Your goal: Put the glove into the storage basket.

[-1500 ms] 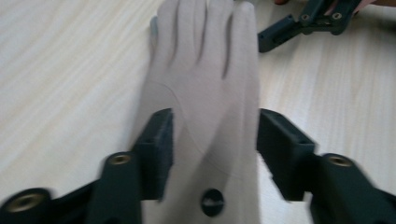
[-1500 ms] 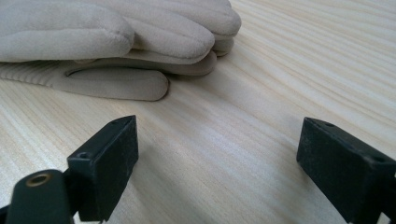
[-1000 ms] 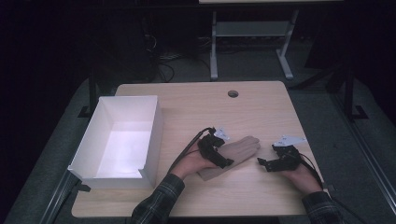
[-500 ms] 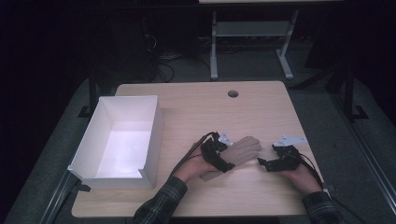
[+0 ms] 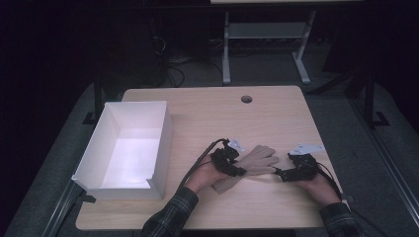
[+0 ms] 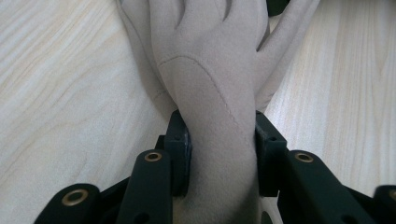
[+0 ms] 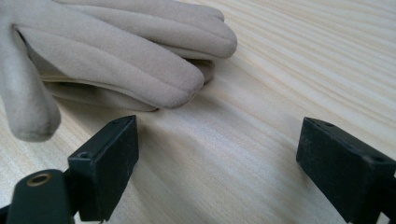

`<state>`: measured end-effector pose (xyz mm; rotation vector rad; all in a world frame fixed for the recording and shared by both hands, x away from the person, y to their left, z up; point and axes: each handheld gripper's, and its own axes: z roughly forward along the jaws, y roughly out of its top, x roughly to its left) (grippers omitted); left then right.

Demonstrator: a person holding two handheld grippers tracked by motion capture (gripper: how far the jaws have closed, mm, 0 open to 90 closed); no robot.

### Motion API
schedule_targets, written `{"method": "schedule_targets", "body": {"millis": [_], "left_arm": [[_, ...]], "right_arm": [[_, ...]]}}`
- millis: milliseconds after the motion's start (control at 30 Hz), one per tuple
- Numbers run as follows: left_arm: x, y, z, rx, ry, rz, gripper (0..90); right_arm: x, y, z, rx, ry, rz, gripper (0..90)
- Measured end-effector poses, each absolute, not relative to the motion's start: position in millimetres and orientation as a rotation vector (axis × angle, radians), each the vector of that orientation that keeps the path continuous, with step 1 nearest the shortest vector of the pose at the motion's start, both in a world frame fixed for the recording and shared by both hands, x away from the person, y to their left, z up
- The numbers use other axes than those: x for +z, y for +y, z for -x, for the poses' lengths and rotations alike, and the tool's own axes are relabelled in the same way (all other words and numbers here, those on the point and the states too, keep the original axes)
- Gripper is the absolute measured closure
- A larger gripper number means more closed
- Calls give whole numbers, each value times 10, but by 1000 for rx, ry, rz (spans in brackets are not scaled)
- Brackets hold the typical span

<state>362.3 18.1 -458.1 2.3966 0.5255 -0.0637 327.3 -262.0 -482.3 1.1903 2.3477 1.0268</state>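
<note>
A beige glove [image 5: 249, 165] is seen lying flat on the wooden table [image 5: 276, 118], toward the near edge and a little right of centre, its fingers pointed to the right. The left gripper [image 5: 236, 168] is set over the cuff end, and its jaws have just been closing; in the left gripper view the glove's wrist [image 6: 219, 140] is squeezed between both pads, so the fabric is now clamped. The right gripper [image 5: 277, 173] is held just beside the glove's fingertips, jaws spread wide with only bare tabletop between them, and the nearest glove fingers [image 7: 140, 70] are seen lying just ahead of its left jaw, untouched. Plenty of open wood is left behind the glove, up to the small round hole [image 5: 246, 99] near the far edge. A narrower strip of table is left between the hands and the near edge. A white open box [image 5: 163, 138] is parked along the left side, well apart from the glove, its right wall the closest obstacle on that side.
</note>
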Motion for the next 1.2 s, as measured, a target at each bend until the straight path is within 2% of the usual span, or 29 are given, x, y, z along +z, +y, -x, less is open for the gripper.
{"method": "schedule_targets", "body": {"millis": [367,1200], "left_arm": [[-4442,269,-3642,-70,570,-2373,678],[-3579,618,-3640,15,671,-2284,679]], "right_arm": [[-4823,-2621,-3274,1027,2348,-1190,125],[-4824,-2618,-3273,1028,2346,-1192,126]]}}
